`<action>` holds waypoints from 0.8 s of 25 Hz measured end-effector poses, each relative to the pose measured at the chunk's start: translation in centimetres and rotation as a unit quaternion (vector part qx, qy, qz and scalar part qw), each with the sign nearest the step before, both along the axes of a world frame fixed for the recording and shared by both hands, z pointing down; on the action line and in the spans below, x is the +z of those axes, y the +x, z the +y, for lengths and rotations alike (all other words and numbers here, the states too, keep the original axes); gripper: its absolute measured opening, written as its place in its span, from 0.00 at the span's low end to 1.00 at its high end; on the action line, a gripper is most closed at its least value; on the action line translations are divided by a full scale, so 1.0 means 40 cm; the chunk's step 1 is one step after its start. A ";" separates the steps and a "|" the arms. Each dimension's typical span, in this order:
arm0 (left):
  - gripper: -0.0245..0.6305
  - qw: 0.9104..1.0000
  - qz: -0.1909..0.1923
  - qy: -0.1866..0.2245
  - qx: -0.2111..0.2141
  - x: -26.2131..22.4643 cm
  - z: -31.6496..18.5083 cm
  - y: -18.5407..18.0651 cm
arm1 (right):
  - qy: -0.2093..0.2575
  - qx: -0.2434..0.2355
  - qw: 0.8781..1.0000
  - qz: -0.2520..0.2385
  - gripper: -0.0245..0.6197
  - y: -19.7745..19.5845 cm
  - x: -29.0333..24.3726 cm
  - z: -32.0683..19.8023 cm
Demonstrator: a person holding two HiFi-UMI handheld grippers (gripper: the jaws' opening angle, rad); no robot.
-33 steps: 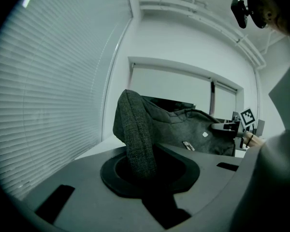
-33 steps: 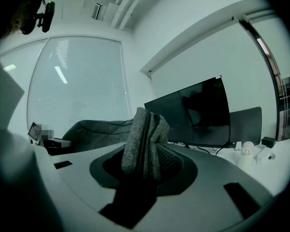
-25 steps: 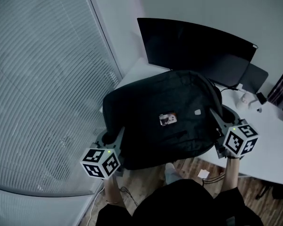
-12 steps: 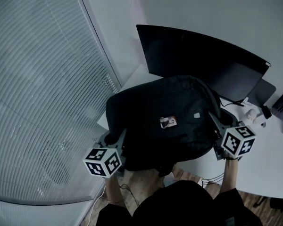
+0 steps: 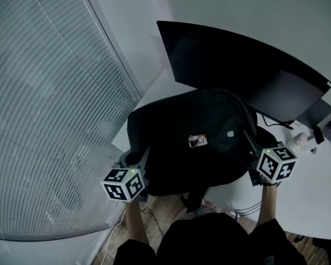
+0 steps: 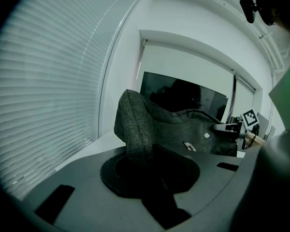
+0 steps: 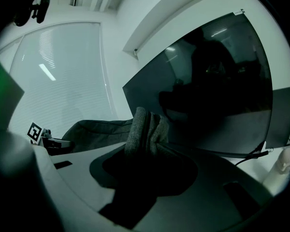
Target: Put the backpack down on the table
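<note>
A dark grey backpack (image 5: 193,139) with a small tag on its front lies spread between my two grippers, over the near corner of the white table (image 5: 314,197). My left gripper (image 5: 139,160) is shut on a fold of its fabric (image 6: 134,129) at the left edge. My right gripper (image 5: 249,142) is shut on a bunched fold (image 7: 146,128) at the right edge. A strap (image 5: 192,199) dangles off the near side above the floor. I cannot tell whether the backpack's underside touches the table.
A large curved dark monitor (image 5: 237,65) stands right behind the backpack. Window blinds (image 5: 49,104) fill the left side. A cable (image 5: 276,123) and a small white object (image 5: 302,142) lie on the table to the right. Wooden floor (image 5: 165,208) shows below the table edge.
Both grippers have carried the backpack away from me, toward the monitor and farther over the table, and somewhat lower. Both grips are unchanged.
</note>
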State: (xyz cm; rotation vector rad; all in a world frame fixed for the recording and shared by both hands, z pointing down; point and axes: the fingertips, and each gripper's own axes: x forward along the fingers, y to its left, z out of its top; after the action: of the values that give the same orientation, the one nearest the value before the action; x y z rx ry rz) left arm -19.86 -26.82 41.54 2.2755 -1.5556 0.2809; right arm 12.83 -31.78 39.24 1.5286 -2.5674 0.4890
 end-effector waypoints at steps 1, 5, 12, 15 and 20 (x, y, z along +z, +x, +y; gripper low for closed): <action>0.16 1.000 0.001 -0.003 0.000 0.001 -0.007 0.002 | -0.003 0.001 1.000 0.000 0.25 0.002 0.001 -0.007; 0.16 1.000 0.008 -0.025 0.000 0.030 -0.034 0.009 | -0.021 0.008 1.000 0.007 0.25 0.010 0.030 -0.030; 0.16 0.998 0.014 -0.055 0.003 0.105 -0.093 0.011 | -0.045 0.016 0.999 0.016 0.25 0.011 0.101 -0.079; 0.16 0.998 0.013 -0.068 0.010 0.128 -0.114 0.016 | -0.058 0.024 0.998 0.016 0.25 0.018 0.130 -0.089; 0.16 0.996 0.014 -0.092 0.019 0.186 -0.138 0.030 | -0.090 0.036 0.995 0.016 0.25 0.037 0.194 -0.096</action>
State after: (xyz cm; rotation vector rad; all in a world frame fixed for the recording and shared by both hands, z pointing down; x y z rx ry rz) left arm -18.65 -32.35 48.97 2.1600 -1.4119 0.3842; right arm 14.30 -35.63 46.99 1.5575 -2.3780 0.6775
